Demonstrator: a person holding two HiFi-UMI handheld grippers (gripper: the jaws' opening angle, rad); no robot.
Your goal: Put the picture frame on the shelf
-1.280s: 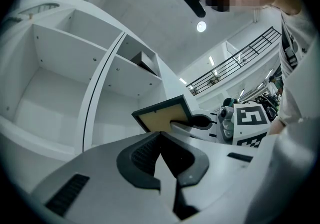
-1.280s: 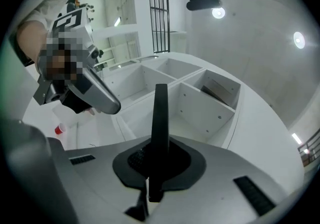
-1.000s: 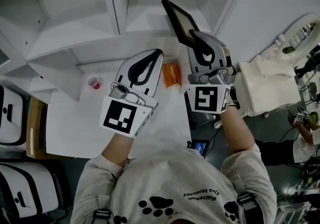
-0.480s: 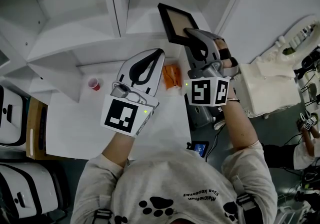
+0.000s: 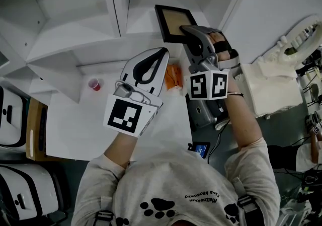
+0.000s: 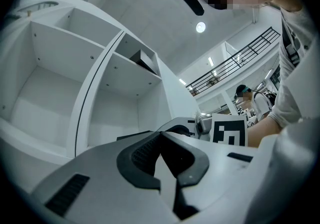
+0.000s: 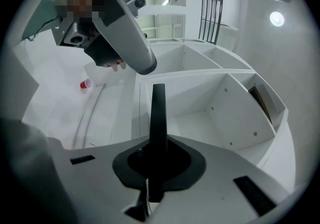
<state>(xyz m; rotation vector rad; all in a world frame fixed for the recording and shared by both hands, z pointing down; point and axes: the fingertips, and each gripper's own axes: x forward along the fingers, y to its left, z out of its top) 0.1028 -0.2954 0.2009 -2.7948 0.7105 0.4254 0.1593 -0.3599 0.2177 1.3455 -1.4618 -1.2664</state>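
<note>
Shelf (image 5: 70, 28): right tool (image 5: 189, 31) grips picture frame (image 5: 172, 21).

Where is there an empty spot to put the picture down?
The shelf bay ahead of the picture frame is bare between its dividers. The table is also bare between the red cup and the near edge. It is crowded around the orange packet, squeezed between the left gripper and the right gripper.

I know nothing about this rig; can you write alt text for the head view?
Seen from above, a person's right gripper clamps a dark picture frame by its edge at a white shelf unit. The left gripper, shut and empty, hovers over a white table bearing a small red cup.
</note>
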